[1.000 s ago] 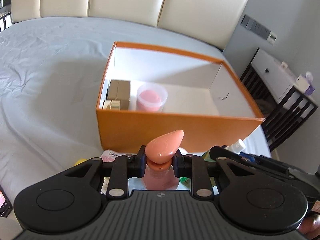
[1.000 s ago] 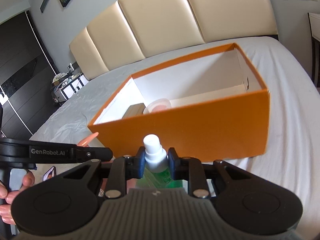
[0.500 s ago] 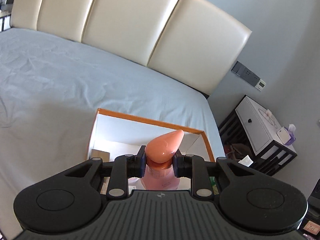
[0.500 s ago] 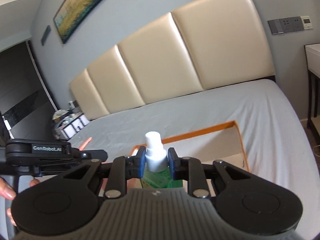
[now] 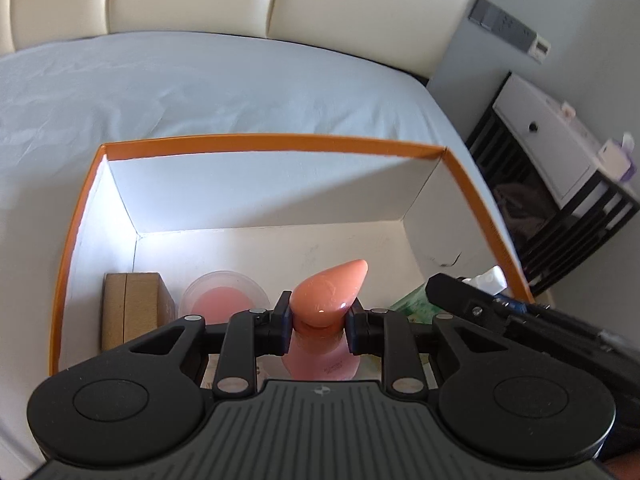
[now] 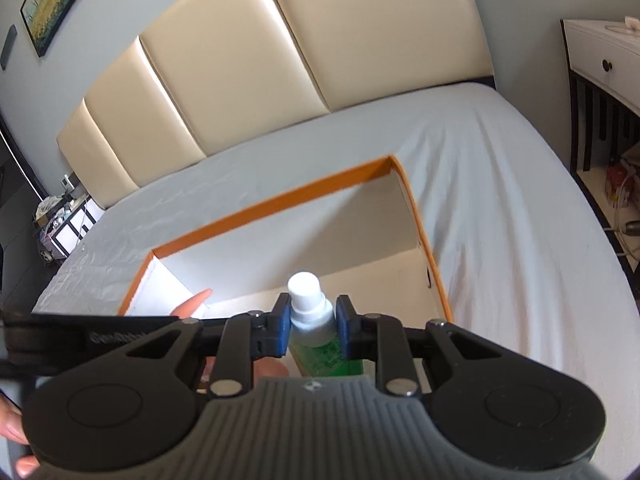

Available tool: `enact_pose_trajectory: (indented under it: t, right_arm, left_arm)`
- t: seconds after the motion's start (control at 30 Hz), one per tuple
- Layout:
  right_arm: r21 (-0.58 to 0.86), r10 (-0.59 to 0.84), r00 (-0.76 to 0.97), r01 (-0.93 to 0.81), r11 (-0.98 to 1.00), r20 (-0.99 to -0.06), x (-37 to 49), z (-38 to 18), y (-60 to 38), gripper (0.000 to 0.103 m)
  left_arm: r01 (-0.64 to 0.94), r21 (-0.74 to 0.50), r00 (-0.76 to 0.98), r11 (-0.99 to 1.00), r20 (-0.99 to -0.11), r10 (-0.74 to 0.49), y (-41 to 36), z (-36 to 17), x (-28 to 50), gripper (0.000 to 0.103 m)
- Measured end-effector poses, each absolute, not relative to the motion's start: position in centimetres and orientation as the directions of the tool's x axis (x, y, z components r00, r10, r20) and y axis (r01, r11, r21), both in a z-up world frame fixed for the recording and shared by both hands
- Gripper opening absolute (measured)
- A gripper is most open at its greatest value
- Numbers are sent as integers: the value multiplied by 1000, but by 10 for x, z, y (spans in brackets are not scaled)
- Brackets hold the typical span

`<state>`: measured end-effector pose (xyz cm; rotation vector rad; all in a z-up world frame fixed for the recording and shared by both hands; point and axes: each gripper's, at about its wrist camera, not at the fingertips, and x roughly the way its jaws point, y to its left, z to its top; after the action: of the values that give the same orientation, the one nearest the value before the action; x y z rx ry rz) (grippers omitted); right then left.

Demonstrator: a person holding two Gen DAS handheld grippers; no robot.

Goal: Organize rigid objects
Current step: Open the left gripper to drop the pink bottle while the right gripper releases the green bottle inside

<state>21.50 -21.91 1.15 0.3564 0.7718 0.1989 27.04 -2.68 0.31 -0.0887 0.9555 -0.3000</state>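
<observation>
My left fingers (image 5: 318,322), angled downward, clamp a glossy pink teardrop-capped bottle (image 5: 326,300) above the orange cardboard box (image 5: 272,142). My right fingers (image 6: 310,330), likewise tilted, grip a green white-capped bottle (image 6: 310,312).

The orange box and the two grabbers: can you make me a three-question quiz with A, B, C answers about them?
1. Where is the brown block?
A. In the orange box's left corner
B. On the bed sheet
C. On the nightstand

2. What colour is the cap of the green bottle?
A. Red
B. White
C. Black

3. What is the left gripper doing?
A. Hanging open and empty
B. Clamped on the pink bottle
C. Gripping the box rim

Answers: 1 A, it sits against the left wall beside the round tub. 2 B, a white cap pokes up in the right gripper. 3 B, both pads press the bottle's neck.
</observation>
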Motion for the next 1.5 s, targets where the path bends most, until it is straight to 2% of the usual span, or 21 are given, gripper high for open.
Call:
enact_pose_trajectory:
  t: [0.37,0.4,0.5,0.63,0.8,0.93,1.13,1.5]
  right_arm:
    - [398,351,663,-87,913,-661,212,9,-221,22]
    - [400,355,664,-91,912,-658,211,10,-222,22]
    - [390,369,657,-122,913,-658,207,14,-223,22]
    - [388,409,619,-176,904,-671,206,17,-223,22]
    - [404,441,568,-198,893,-695,210,19,-213,23]
    - [392,418,545,-171,904,-727,212,17,-198,22]
    - [364,379,521,-136,922,-765,213,12,-178,23]
    - [283,331,488,-173,943,-808,211,8,-137,25]
  left_arm:
    - [287,-101,528,952,-813,-245,-41,-11,261,29]
    - [285,-119,521,951,-814,-258,-39,-11,261,33]
    - [265,-201,509,943,-801,-314,-27,-7,258,53]
    - [232,-281,535,931,-763,-363,-9,8,250,58]
    - [160,-346,580,924,-725,-372,12,21,238,58]
    - [90,-314,556,945,-772,-309,18,15,238,50]
    - [60,-265,544,962,-799,-254,18,9,241,46]
    - [19,-297,561,955,-787,-256,38,10,235,45]
